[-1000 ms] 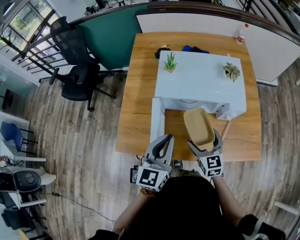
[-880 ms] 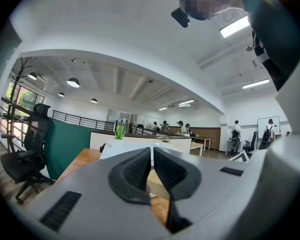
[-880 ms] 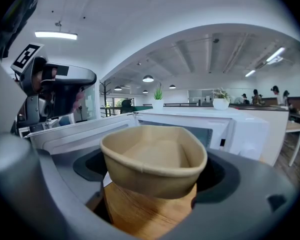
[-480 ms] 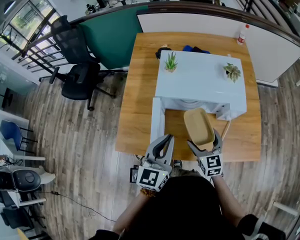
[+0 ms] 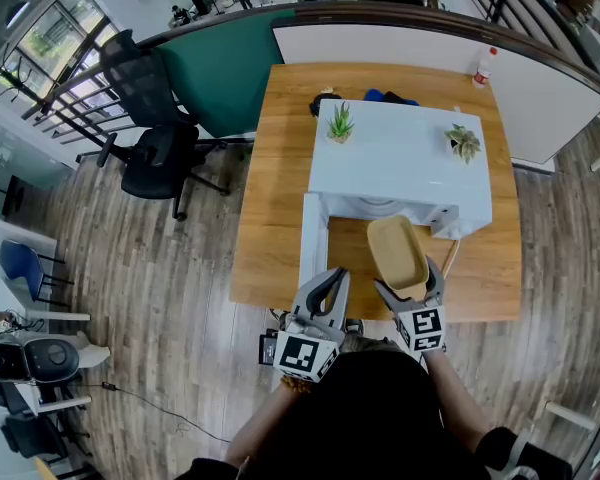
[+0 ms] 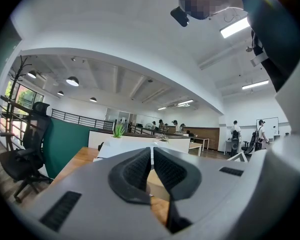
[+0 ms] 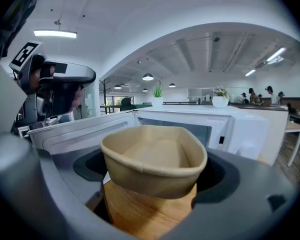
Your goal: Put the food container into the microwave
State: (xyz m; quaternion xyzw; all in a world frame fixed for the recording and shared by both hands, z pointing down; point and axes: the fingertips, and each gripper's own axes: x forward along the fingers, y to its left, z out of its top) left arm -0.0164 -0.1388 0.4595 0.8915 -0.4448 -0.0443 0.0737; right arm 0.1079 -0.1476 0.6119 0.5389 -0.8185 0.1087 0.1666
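An empty tan paper food container point(image 5: 397, 252) point(image 7: 155, 159) is held above the table in front of the white microwave point(image 5: 400, 163) point(image 7: 225, 121). My right gripper point(image 5: 408, 292) point(image 7: 152, 184) is shut on its near end. The microwave door point(image 5: 309, 248) point(image 7: 80, 131) stands swung open to the left, and the cavity opening shows just behind the container. My left gripper point(image 5: 326, 288) point(image 6: 152, 168) hangs at the table's front edge beside the door, its two pads pressed together with nothing between them.
Two small potted plants point(image 5: 340, 124) point(image 5: 464, 143) stand on the microwave's top. A white bottle point(image 5: 484, 66) sits at the wooden table's point(image 5: 280, 188) far right corner. Dark items point(image 5: 390, 98) lie behind the microwave. A black office chair point(image 5: 155, 158) stands to the left.
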